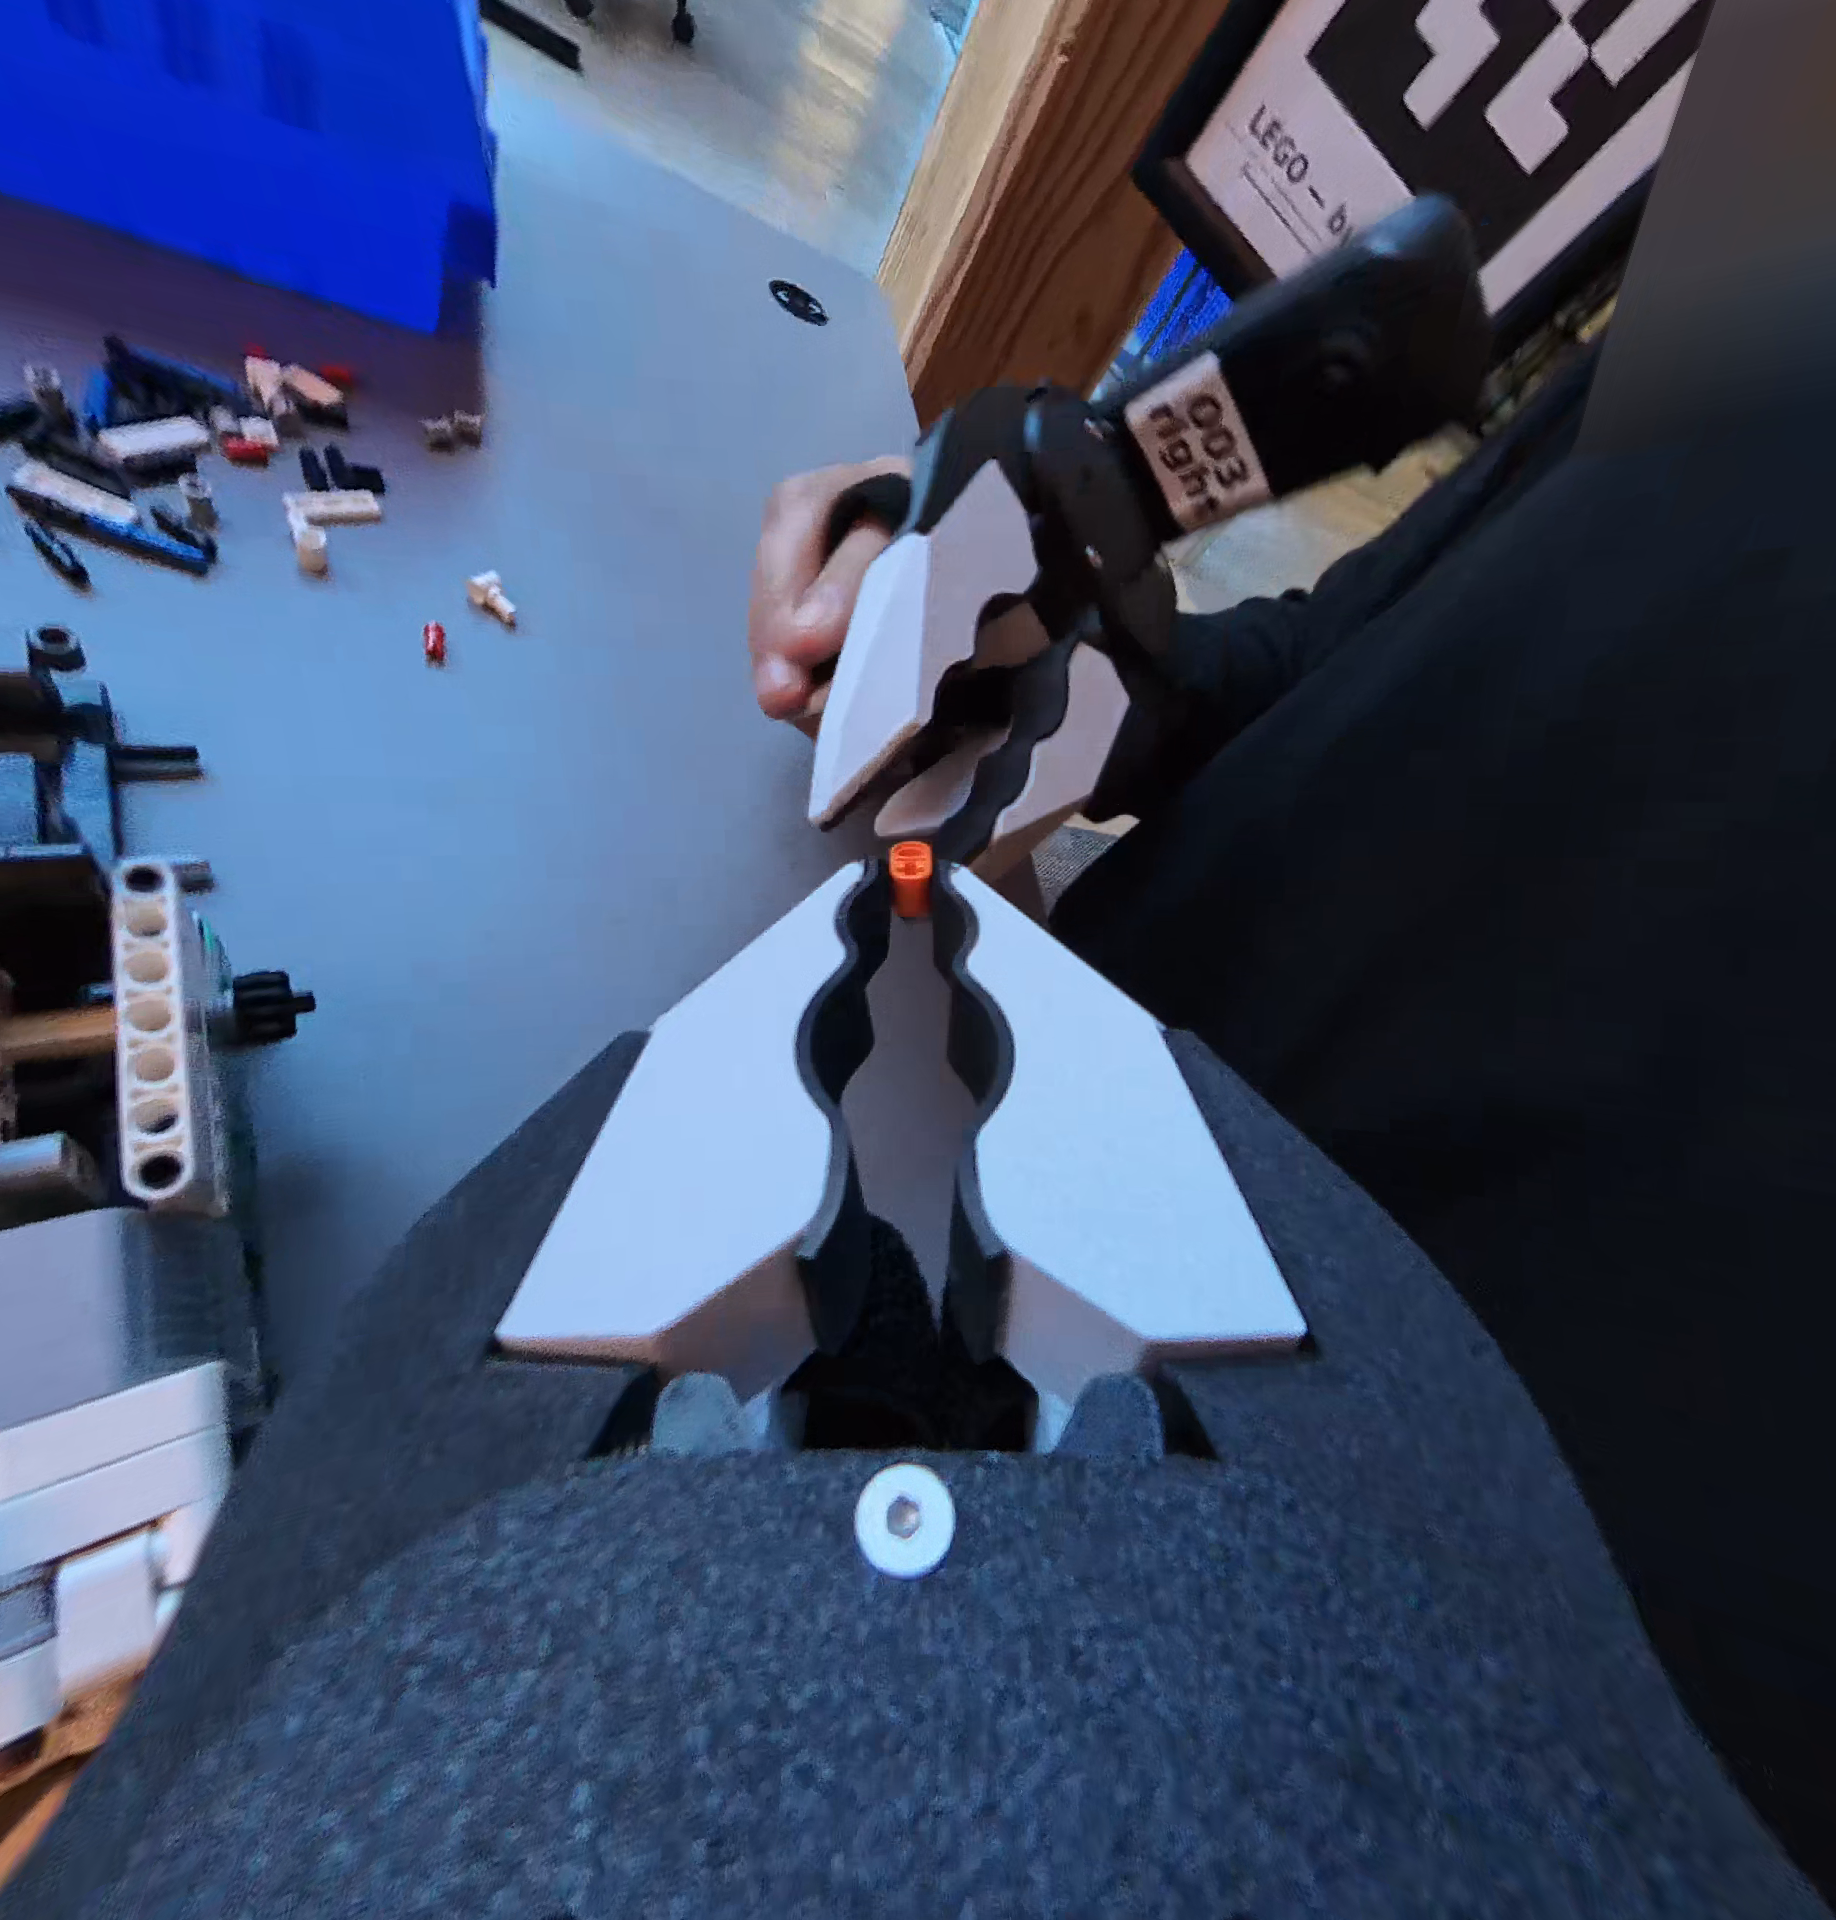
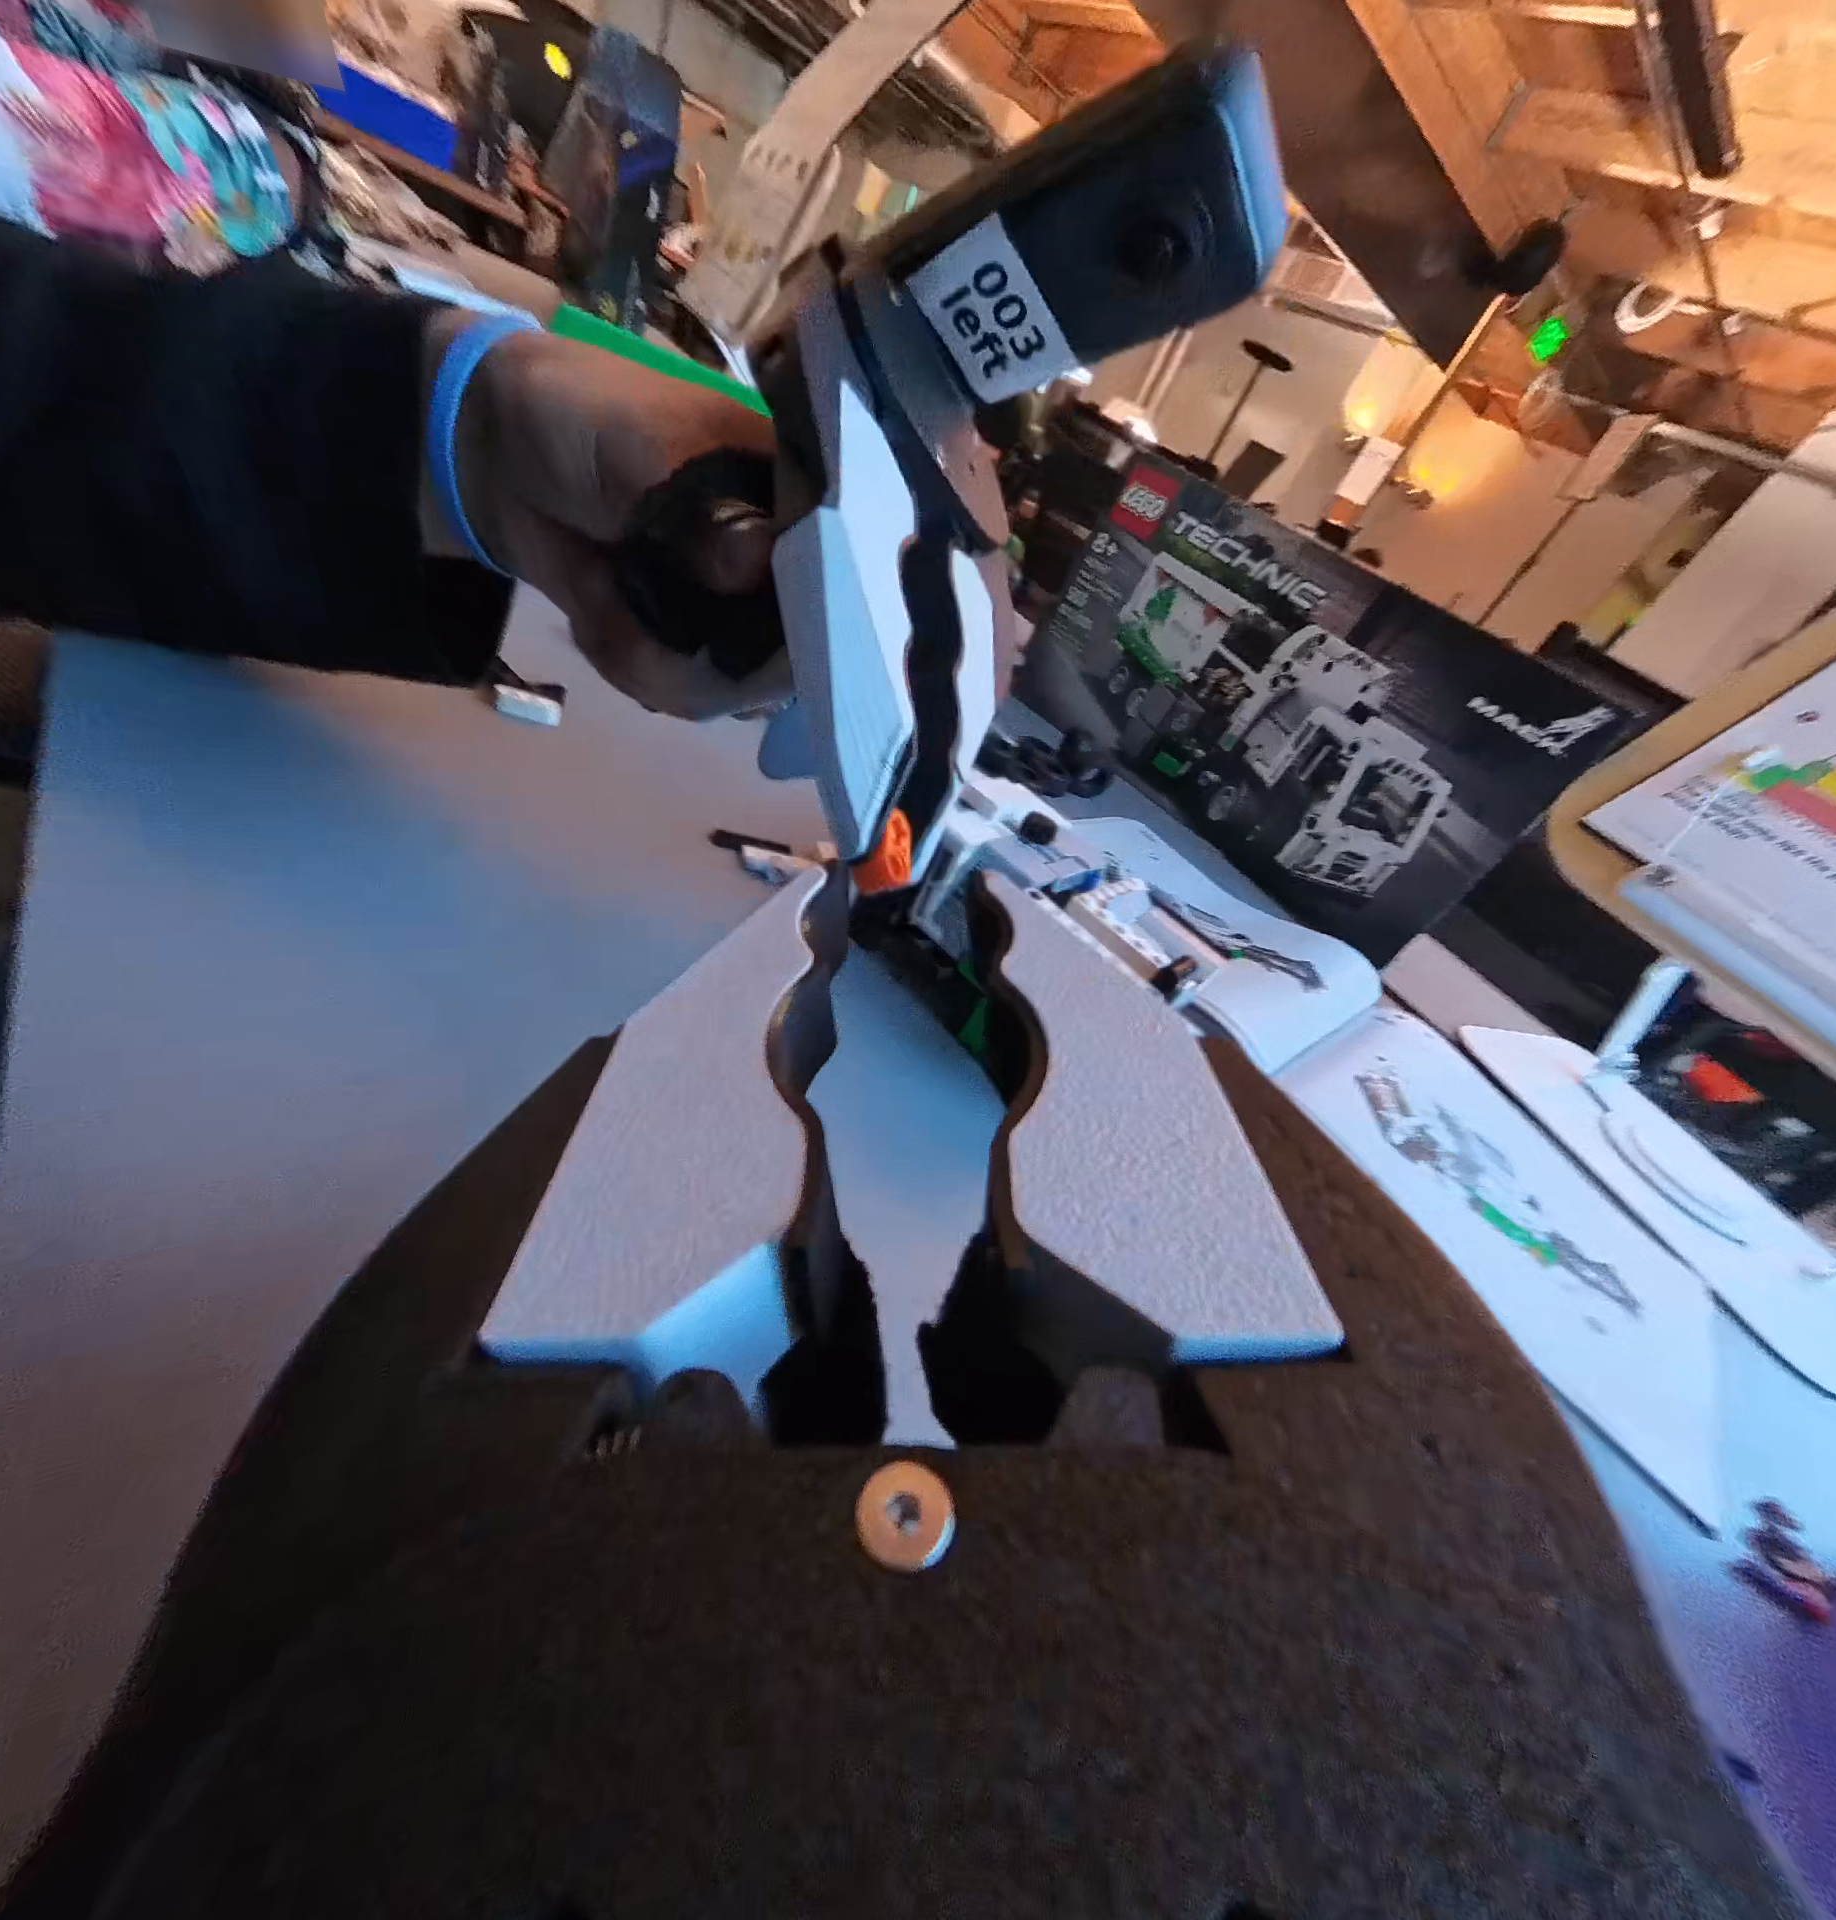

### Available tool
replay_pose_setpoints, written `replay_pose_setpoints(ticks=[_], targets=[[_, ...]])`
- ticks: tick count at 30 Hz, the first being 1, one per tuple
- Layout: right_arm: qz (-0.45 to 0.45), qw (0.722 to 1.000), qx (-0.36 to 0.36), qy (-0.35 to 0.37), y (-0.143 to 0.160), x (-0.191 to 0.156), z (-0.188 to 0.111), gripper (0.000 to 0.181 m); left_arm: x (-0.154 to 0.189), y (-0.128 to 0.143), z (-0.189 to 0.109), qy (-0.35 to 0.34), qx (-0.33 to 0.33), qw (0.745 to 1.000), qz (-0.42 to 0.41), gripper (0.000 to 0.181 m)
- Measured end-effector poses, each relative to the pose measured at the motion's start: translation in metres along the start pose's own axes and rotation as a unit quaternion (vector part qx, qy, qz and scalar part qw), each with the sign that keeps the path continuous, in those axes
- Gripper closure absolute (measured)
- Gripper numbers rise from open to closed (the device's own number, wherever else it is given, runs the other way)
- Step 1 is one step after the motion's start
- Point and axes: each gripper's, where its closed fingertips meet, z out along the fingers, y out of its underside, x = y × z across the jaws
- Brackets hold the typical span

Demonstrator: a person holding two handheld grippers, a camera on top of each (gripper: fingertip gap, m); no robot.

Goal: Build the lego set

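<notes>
We held the small orange connector peg pinched at the left gripper tips, above the table's near edge. The right gripper stood narrowly parted just beside it, empty. Light, stiff and slick, we judged; best taken across its round sides.

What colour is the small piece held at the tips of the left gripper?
Orange; it shows best in the left wrist view.

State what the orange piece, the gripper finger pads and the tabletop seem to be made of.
Orange piece: apparently hard moulded plastic, slightly glossy, with a crisp cross-shaped hole in its end.
Finger pads of the left gripper: likely black rubber or soft plastic, matte, with wavy edges.
Tabletop: smooth grey surface, possibly laminate; the material is uncertain.
</notes>
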Motion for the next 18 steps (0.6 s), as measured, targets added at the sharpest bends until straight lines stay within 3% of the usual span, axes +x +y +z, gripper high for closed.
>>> replay_pose_setpoints(ticks=[5, 12, 14, 18], targets=[[0.143, 0.984, 0.037, -0.095, -0.008, -0.005, -0.008, 0.163, 0.007, -0.004, -0.004, -0.046, -0.008, 0.992, 0.115, 0.175], [0.357, 0.905, 0.075, -0.219, -0.021, -0.012, -0.011, 0.160, 0.009, -0.025, -0.012, -0.125, 0.051, 0.960, 0.245, 0.175], [0.392, 0.883, 0.098, -0.239, -0.029, -0.010, -0.013, 0.157, 0.009, -0.027, -0.013, -0.132, 0.057, 0.955, 0.258, 0.175], [0.395, 0.885, 0.105, -0.224, -0.030, -0.006, -0.010, 0.156, 0.005, -0.023, -0.010, -0.141, 0.052, 0.953, 0.262, 0.175]])
